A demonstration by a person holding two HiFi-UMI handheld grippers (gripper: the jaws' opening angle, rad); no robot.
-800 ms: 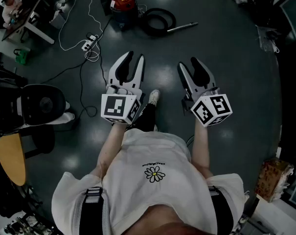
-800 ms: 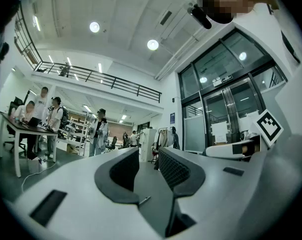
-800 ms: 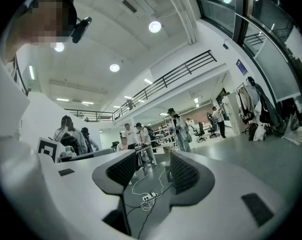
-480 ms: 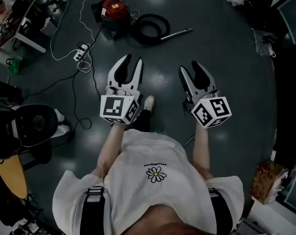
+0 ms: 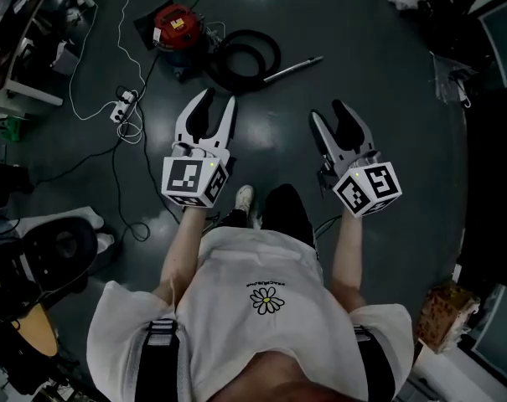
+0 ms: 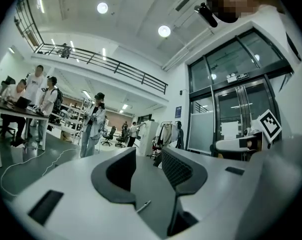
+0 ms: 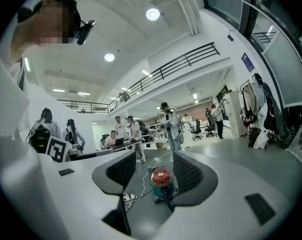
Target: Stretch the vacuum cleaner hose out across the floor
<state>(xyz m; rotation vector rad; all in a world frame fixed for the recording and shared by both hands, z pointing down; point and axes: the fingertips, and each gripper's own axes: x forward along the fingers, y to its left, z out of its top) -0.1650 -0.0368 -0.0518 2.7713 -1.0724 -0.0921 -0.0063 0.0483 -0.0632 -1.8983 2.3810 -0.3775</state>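
Note:
The red vacuum cleaner (image 5: 179, 25) stands on the dark floor ahead of me; the right gripper view frames it (image 7: 161, 180) between the jaws, still far off. Its black hose (image 5: 245, 57) lies coiled beside it, with the metal wand (image 5: 293, 68) pointing right. My left gripper (image 5: 218, 99) is held level in front of my chest, jaws a little apart and empty; in its own view the left gripper (image 6: 148, 154) faces a hall with people. My right gripper (image 5: 327, 111) is level beside it, open and empty, and the right gripper (image 7: 153, 159) points at the vacuum.
A white power strip (image 5: 121, 105) with looping cables lies left of the vacuum. A desk (image 5: 18, 57) stands at the far left and a black office chair (image 5: 43, 254) near my left side. A brown box (image 5: 442, 315) sits at the lower right. Several people stand at the desk (image 7: 123, 144).
I have stepped forward: the vacuum, hose and power strip have slid down and left in the head view. Both grippers keep the same pose, jaws unchanged.

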